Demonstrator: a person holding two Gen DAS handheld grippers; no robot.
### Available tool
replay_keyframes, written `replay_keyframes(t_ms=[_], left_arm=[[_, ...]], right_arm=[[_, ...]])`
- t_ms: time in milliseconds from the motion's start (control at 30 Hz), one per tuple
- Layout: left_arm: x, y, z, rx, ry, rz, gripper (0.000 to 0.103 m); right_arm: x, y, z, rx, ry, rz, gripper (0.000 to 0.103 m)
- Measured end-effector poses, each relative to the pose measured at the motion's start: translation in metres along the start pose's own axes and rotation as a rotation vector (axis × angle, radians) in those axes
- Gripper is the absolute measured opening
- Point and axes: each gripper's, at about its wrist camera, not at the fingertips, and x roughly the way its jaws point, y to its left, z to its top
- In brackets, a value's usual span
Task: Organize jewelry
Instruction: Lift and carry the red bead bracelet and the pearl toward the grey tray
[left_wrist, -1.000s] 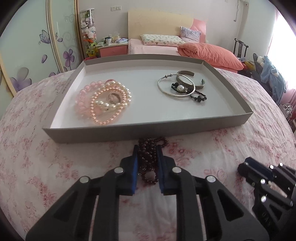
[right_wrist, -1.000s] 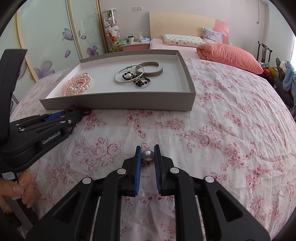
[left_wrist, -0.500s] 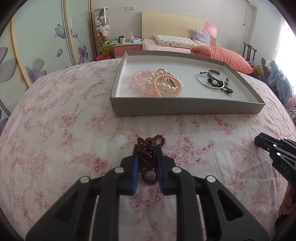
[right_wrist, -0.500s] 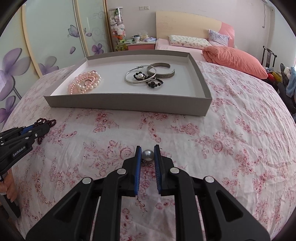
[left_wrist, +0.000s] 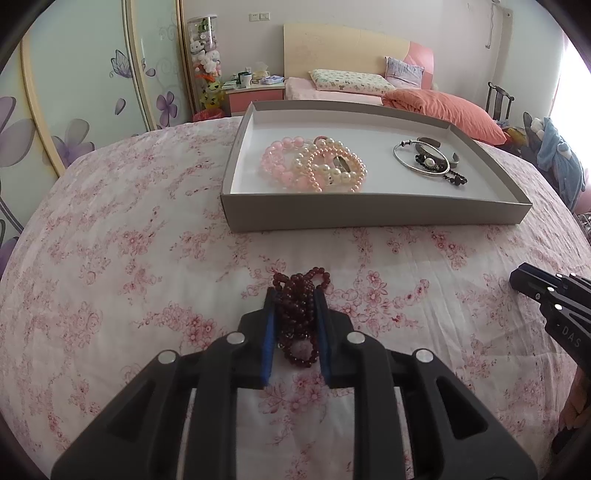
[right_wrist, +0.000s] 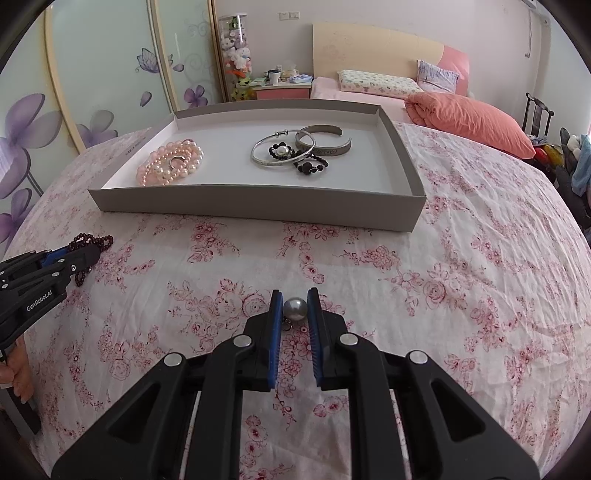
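Left wrist view: the left gripper is clamped on a bunched dark red bead bracelet, loops spilling just ahead of its tips; limp and light, it seems best pinched across the bunch. The grey tray lies well ahead

Right wrist view: the right gripper is clamped on a grey pearl at its tips; hard, round, likely slippery, so squeeze across the middle

glossy pearl, matt cardboard tray
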Motion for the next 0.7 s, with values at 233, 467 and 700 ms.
replay_keyframes(t_ms=[233,467,700], left_arm=[[-0.001,0.000,-0.001,-0.006,-0.001,-0.013,0.020],[-0.007,0.014,-0.004,-0.062,-0.031,-0.061,0.016],[-0.042,0.012,-0.001,-0.055,-0.165,-0.089,0.016]], right_arm=[[0.000,0.000,0.000,0.001,0.000,0.001,0.015],[-0.010,0.000,0.001,0.037,-0.059,0.025,0.015],[-0.043,0.011,0.012,0.028,-0.216,0.057,0.015]])
